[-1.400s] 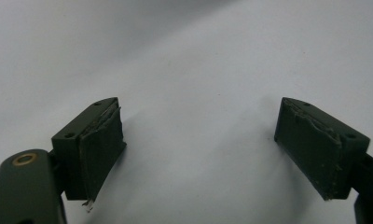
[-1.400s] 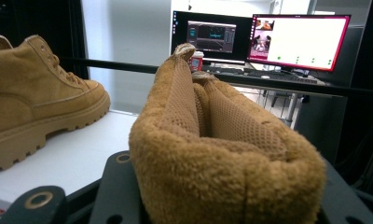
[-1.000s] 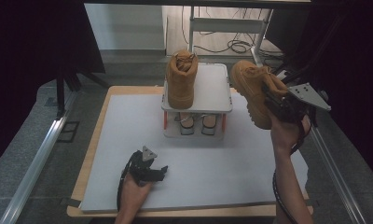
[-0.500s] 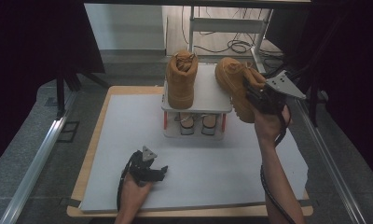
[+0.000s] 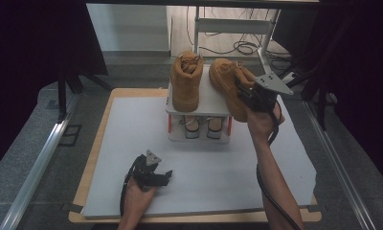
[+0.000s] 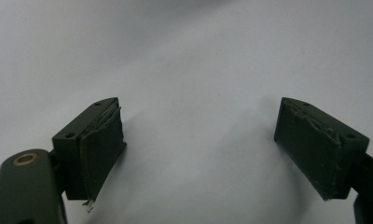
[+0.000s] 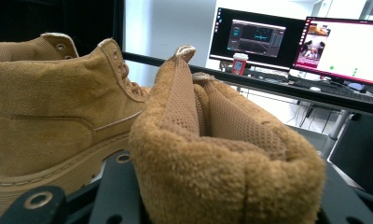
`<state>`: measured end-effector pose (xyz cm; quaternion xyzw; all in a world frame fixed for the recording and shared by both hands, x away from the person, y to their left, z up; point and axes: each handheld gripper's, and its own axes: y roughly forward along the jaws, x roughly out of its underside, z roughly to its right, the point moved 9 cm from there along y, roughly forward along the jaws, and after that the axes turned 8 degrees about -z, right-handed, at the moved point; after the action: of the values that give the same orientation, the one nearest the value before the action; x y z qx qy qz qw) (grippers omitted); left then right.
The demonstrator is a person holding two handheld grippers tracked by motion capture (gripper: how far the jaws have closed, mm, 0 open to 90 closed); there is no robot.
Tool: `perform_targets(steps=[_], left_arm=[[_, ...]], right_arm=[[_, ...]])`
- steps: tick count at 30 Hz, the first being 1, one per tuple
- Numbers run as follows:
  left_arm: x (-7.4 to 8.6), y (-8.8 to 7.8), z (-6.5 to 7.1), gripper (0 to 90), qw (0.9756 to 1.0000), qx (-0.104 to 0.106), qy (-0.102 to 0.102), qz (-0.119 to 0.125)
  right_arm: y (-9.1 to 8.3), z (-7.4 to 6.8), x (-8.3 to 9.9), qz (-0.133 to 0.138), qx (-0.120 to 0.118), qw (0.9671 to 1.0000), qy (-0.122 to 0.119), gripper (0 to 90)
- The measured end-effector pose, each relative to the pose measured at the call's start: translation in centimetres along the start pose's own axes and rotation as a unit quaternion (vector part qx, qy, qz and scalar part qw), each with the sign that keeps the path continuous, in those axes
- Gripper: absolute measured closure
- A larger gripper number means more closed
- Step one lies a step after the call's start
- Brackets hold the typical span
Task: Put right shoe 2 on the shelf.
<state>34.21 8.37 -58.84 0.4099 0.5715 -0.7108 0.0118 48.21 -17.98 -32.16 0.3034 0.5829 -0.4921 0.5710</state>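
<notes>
Left gripper [image 5: 166,175] is resting on the tabletop [image 5: 218,167], fingers [image 6: 100,149] wide apart, empty. Right gripper [image 5: 244,93] is clamping the right boot [image 5: 228,84] over the rack [image 5: 211,103]; a tilted release could topple it against the left boot [image 5: 185,81].

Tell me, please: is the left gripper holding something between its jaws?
No. In the left gripper view, the left gripper stands wide open, and between its jaws lies only the bare white table cover.
</notes>
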Motion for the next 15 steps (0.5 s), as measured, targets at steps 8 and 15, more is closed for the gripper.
perform_targets(steps=[8,15], left_arm=[[0.0,0.0,0.0,15.5,1.0,0.0,0.0,0.0],[0.0,0.0,0.0,15.5,1.0,0.0,0.002,-0.001]], right_arm=[[1.7,-0.6,-0.2,-0.007,-0.003,1.0,0.0,55.3],[2.9,-0.9,-0.5,-0.009,-0.004,0.9999,0.004,55.1]])
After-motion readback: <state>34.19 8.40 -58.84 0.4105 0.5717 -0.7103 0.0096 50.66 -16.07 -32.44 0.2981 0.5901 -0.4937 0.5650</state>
